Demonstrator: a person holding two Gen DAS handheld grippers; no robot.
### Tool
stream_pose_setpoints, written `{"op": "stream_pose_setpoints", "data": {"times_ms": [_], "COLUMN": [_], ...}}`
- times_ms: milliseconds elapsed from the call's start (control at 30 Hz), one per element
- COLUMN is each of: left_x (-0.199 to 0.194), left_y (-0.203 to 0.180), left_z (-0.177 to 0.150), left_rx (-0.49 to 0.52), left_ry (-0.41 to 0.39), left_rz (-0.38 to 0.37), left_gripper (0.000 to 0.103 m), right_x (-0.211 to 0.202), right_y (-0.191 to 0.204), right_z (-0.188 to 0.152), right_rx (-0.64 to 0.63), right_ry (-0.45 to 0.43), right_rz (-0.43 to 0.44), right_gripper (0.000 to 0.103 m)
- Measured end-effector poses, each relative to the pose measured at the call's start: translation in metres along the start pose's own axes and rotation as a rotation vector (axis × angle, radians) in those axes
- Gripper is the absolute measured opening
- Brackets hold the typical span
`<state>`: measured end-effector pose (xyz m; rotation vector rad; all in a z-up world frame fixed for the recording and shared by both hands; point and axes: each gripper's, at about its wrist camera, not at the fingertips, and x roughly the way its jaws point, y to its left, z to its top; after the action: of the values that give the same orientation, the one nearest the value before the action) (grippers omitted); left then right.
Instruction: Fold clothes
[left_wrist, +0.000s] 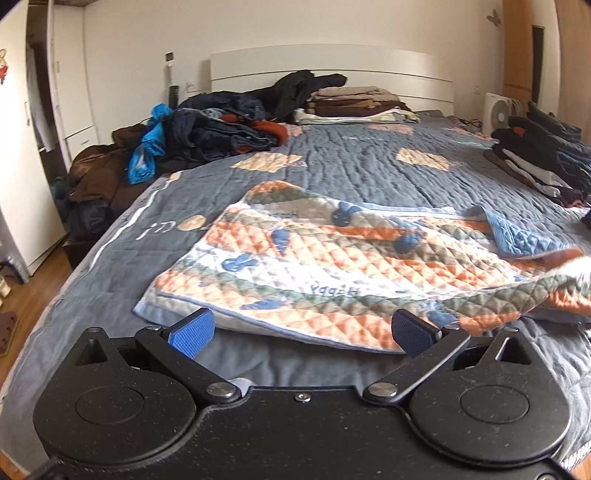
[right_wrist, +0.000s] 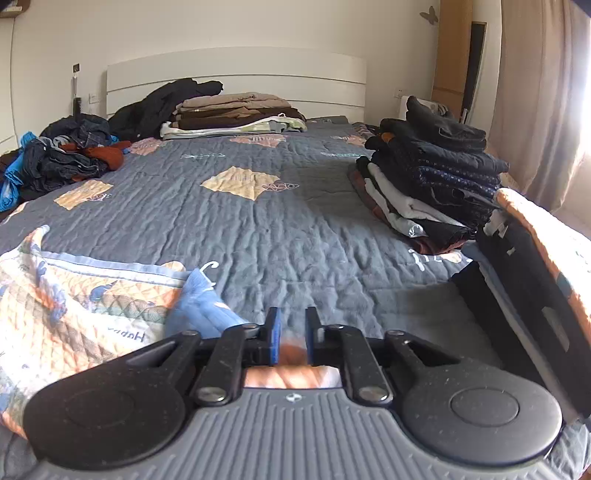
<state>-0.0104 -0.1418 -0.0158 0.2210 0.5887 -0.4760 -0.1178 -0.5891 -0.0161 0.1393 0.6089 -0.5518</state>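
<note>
Left tongs (left_wrist: 301, 332): we hold them spread wide apart, gripping nothing, low over the bed (left_wrist: 369, 170) with the near hem of the quilted piece just ahead of both pads.
Right tongs (right_wrist: 291, 341): we see the pads drawn close with orange cloth blurred between and under them; we judge them clamped on the quilted piece, though the blur leaves some doubt.
Quilted piece (left_wrist: 325, 254): an orange, green and white padded cloth with blue figures; it lies mostly flat ahead of the left tongs and to the left of the right tongs, with one corner (left_wrist: 517, 232) turned over so the blue underside shows.
Folded stacks: one dark stack (right_wrist: 432, 177) sits ahead and to the right of the right tongs, another (right_wrist: 236, 114) far ahead by the headboard.
Loose heap (left_wrist: 218, 129): unsorted garments far ahead and left of the left tongs.
Stage: we judge the piece to be mid-fold, one edge carried by the right tongs.
Doing it well: we would close the left tongs on the near hem, keep both grips level, draw the cloth taut and flatten the flipped corner so edge meets edge.
</note>
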Motion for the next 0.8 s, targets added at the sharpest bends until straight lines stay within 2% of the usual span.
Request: {"op": "stream_pose_setpoints", "data": {"times_ms": [33, 100, 200, 267, 433, 600, 800], "left_x": [0.004, 0.009, 0.011, 0.008, 0.007, 0.024, 0.045], "left_y": [-0.005, -0.014, -0.028, -0.037, -0.048, -0.052, -0.072], "left_z": [-0.001, -0.005, -0.014, -0.013, -0.004, 0.005, 0.006], "left_rx": [0.007, 0.018, 0.062, 0.094, 0.071, -0.030, -0.029], "left_ry": [0.006, 0.018, 0.038, 0.021, 0.005, 0.018, -0.004], "left_rz": [-0.006, -0.017, -0.038, -0.034, -0.062, -0.093, -0.101], "left_gripper": [0.103, 0.103, 0.103, 0.103, 0.103, 0.103, 0.103], "right_x": [-0.006, -0.020, -0.038, -0.047, -0.057, -0.047, -0.027], "right_y": [0.000, 0.005, 0.022, 0.038, 0.077, 0.099, 0.100], "right_z": [-0.003, -0.009, -0.021, -0.031, -0.056, -0.075, -0.082], "right_rx": [-0.002, -0.009, -0.025, -0.026, 0.018, -0.032, -0.110], "right_ry": [0.001, -0.007, -0.014, -0.005, 0.010, 0.027, 0.069], "right_rz": [0.016, 0.053, 0.108, 0.147, 0.246, 0.250, 0.245], "right_gripper": [0.025, 0.041, 0.051, 0.056, 0.060, 0.061, 0.066]}}
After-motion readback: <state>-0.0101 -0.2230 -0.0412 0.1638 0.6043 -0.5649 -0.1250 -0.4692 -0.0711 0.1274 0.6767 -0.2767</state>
